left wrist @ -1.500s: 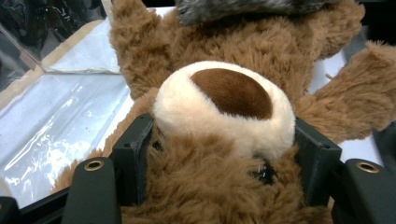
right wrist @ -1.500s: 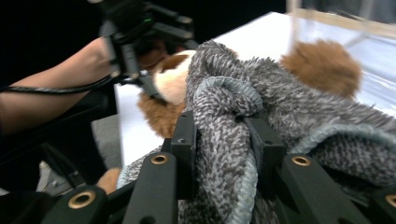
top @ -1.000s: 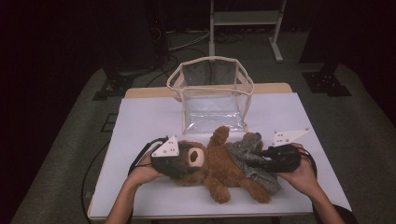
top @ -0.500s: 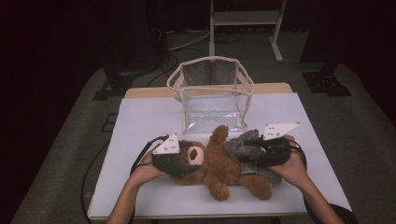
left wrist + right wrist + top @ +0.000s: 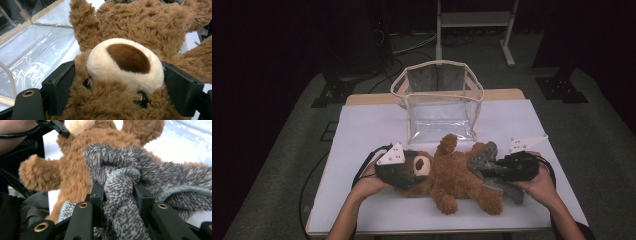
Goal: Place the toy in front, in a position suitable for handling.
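Clamping the soft, light teddy bear (image 5: 125, 75) by its head, the left gripper (image 5: 120, 87) steadies it while the right gripper (image 5: 118, 195), jaws just closing, pinches its limp grey knitted garment (image 5: 140, 172).

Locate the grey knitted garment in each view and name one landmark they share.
High view: grey knitted garment right of centre, over the bear's legs.
Left gripper view: a grey sliver at the top edge.
Right gripper view: centre, bunched between the jaws.
Shared landmark: the brown teddy bear.

both hand-held grippers (image 5: 399, 172) (image 5: 499, 167) clamped, forearms low.
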Demonstrator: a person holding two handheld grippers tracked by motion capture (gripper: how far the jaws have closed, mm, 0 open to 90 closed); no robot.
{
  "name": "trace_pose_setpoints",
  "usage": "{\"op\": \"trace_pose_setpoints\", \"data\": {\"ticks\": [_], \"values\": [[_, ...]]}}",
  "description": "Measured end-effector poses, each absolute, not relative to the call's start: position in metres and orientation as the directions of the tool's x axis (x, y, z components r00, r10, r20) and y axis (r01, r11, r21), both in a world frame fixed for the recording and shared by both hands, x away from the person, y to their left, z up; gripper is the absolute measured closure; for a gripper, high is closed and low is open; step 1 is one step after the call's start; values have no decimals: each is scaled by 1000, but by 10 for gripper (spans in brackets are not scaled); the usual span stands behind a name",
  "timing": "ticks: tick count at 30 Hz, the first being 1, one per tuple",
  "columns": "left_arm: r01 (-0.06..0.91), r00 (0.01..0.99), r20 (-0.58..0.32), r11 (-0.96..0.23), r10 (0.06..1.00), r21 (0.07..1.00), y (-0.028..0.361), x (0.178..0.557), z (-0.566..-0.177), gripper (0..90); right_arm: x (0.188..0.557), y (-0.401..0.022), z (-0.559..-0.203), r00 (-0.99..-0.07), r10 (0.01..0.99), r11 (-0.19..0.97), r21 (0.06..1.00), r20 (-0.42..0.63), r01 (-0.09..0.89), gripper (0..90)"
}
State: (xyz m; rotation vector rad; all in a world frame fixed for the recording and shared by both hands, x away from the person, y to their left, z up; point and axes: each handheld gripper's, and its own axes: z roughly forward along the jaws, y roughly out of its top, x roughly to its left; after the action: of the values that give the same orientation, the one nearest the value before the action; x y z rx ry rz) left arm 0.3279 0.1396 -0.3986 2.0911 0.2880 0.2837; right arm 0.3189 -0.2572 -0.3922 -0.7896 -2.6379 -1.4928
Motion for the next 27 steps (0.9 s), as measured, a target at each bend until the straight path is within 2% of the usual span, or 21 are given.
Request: {"op": "trace_pose_setpoints", "data": {"ticks": [6, 7, 10, 13, 21, 27], "values": [[111, 941, 66, -487, 333, 866, 138, 330, -401, 170, 313, -255, -386, -894, 346, 386, 826, 285, 412, 654], [125, 937, 56, -482, 344, 867, 135, 331, -404, 155, 310, -244, -381, -908, 313, 372, 843, 280, 388, 648], [120, 936, 67, -491, 346, 863, 134, 331, -403, 152, 305, -230, -377, -924, 286, 397, 846, 254, 356, 644], [93, 936, 98, -507, 339, 857, 134, 328, -401, 152, 297, -219, -380, -941, 267, 470, 824, 209, 317, 647], [56, 951, 118, -533, 286, 844, 139, 325, -394, 154, 285, -252, -395, -918, 310, 489, 786, 249, 378, 655], [84, 948, 95, -530, 302, 844, 136, 326, -393, 231, 281, -256, -386, -917, 315, 449, 813, 243, 370, 657]]}}
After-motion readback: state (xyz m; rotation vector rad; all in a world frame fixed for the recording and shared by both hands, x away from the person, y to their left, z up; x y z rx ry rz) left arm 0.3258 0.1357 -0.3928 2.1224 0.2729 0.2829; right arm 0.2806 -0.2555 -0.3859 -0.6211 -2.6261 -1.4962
